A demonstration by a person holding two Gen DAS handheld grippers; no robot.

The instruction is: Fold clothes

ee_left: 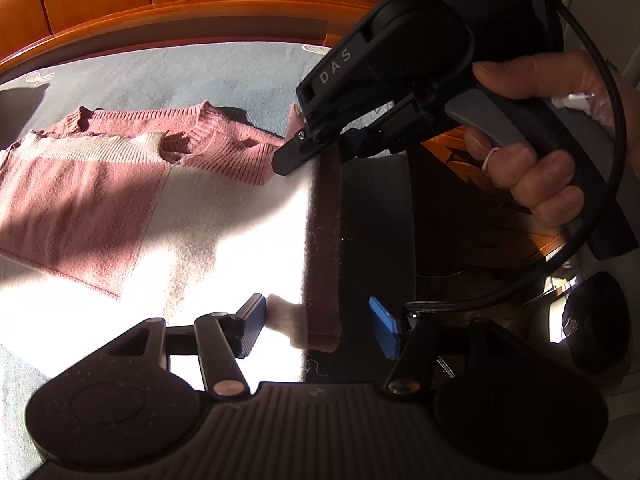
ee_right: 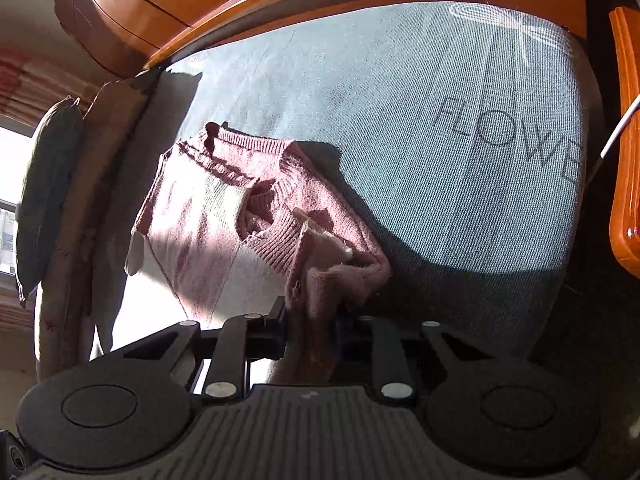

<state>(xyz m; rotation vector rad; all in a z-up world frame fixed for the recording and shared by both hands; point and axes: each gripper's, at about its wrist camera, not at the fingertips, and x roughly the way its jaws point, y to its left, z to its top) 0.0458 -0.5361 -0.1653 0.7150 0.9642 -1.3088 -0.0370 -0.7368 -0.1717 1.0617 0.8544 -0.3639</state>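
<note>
A pink and cream knit sweater (ee_left: 80, 200) lies spread on the bed, its collar toward the headboard. My left gripper (ee_left: 318, 330) is open, its fingers wide apart on either side of the sweater's near pink hem corner (ee_left: 324, 320). My right gripper (ee_left: 290, 158), held by a hand (ee_left: 540, 176), pinches the sweater's right edge near the shoulder. In the right wrist view the sweater (ee_right: 192, 232) bunches up toward me, and the right gripper (ee_right: 310, 320) is shut on a raised fold of pink fabric.
A blue-grey bedspread (ee_right: 440, 160) with printed letters covers the bed. An orange wooden headboard (ee_left: 160, 0) runs along the far side, and a wooden rail (ee_right: 624, 200) stands at the right. A dark cushion (ee_right: 44, 200) leans at the left. Strong sunlight washes out the near sweater area.
</note>
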